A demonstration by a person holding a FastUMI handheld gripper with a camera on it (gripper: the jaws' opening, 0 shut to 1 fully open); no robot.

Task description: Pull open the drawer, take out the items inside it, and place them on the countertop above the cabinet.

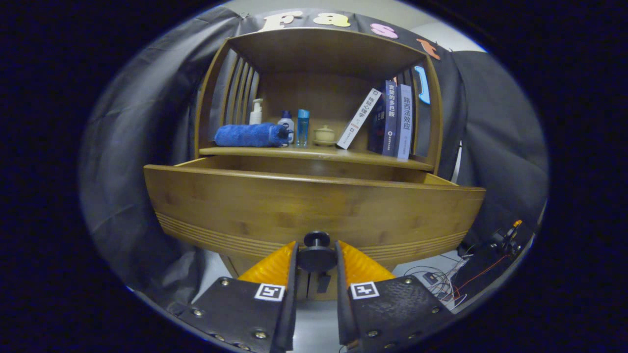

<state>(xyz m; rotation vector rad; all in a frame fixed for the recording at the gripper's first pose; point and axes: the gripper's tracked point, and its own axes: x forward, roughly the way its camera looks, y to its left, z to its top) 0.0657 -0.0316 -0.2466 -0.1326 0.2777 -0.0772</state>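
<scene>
A wooden cabinet's drawer (314,206) stands pulled out toward me, its front panel broad and close. Its dark round knob (316,255) sits between my fingers, and my gripper (316,257) is shut on that knob. The drawer's inside is hidden behind the front panel, so its contents cannot be seen. Above the drawer runs the countertop shelf (319,154). On it lie a rolled blue towel (250,135), a white pump bottle (255,112), a small white bottle (287,121), a blue bottle (303,126) and a small lidded pot (324,134).
Several books (392,120) stand at the shelf's right end, one white book (359,118) leaning against them. Slatted wooden side walls close in the shelf. Cables and small electronics (471,269) lie on the floor to the lower right. Black cloth hangs around the cabinet.
</scene>
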